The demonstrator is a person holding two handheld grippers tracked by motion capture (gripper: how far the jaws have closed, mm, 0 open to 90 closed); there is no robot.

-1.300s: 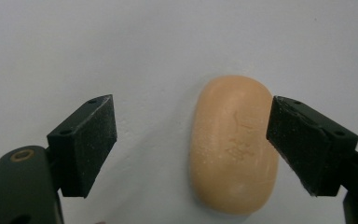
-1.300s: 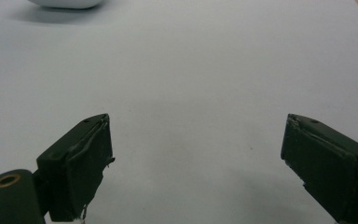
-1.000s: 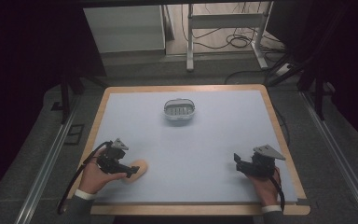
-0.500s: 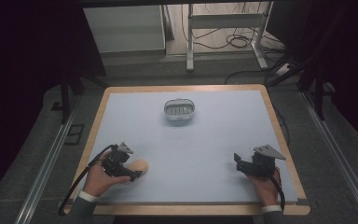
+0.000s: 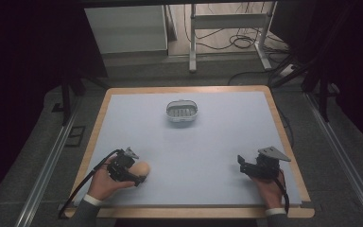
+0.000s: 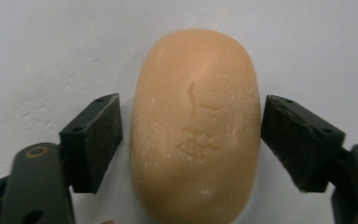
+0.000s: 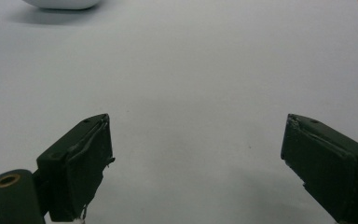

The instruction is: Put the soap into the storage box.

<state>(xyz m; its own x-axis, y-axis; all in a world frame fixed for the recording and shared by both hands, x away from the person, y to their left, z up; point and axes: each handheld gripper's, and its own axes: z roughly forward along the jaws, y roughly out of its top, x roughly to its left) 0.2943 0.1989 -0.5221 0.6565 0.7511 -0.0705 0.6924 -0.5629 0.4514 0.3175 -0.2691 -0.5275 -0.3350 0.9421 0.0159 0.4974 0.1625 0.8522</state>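
White oval slotted plastic dish sat upright mid-tabletop toward far edge. Pale blue tabletop with wooden rim. Grey carpeted floor around; metal frame legs, black cables beyond.

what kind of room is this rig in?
Probably a lab or test bay, not a home. A wood-edged table with a pale sheet stands between metal floor rails; loose cables trail round a metal frame behind. On the table: a soap bar and a soap dish.
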